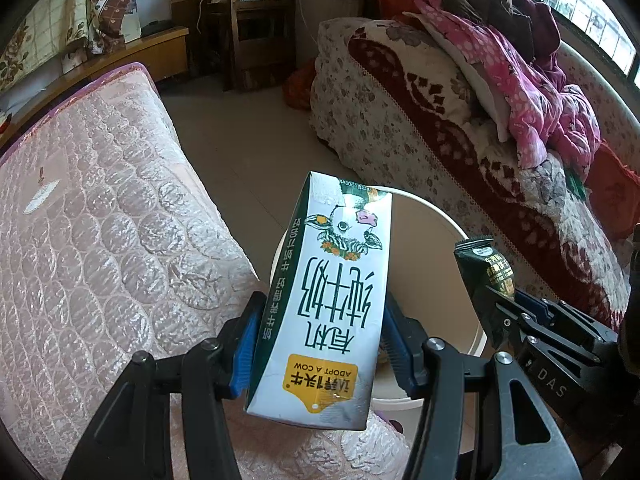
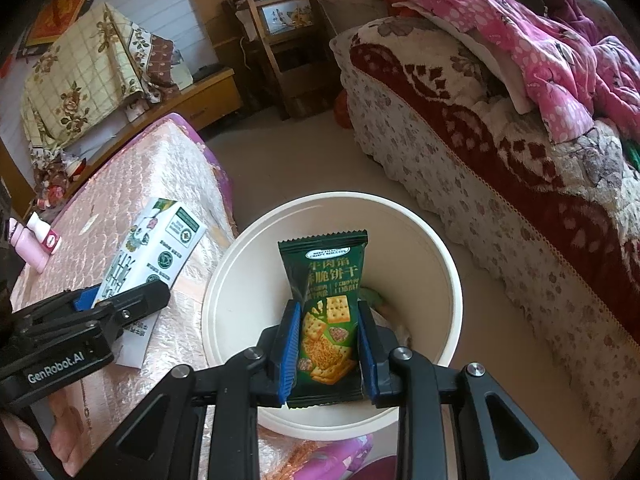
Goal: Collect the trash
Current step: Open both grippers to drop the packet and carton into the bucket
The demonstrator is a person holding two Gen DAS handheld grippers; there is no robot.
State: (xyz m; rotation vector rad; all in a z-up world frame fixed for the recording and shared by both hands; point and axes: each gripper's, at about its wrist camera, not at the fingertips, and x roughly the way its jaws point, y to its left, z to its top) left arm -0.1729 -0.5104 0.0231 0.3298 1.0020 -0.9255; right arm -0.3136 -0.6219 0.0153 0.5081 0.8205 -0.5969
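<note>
Carton [image 1: 320, 300] between left claw [image 1: 320, 344] pads

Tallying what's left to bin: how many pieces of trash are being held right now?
2. A milk carton clamped in the left gripper beside the white bin, and a green biscuit packet clamped in the right gripper over it. More may lie unseen elsewhere.

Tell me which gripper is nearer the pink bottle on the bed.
Left. The left gripper, holding the milk carton, is beside the pink bottle; the right gripper holds a biscuit packet over the bin.
</note>
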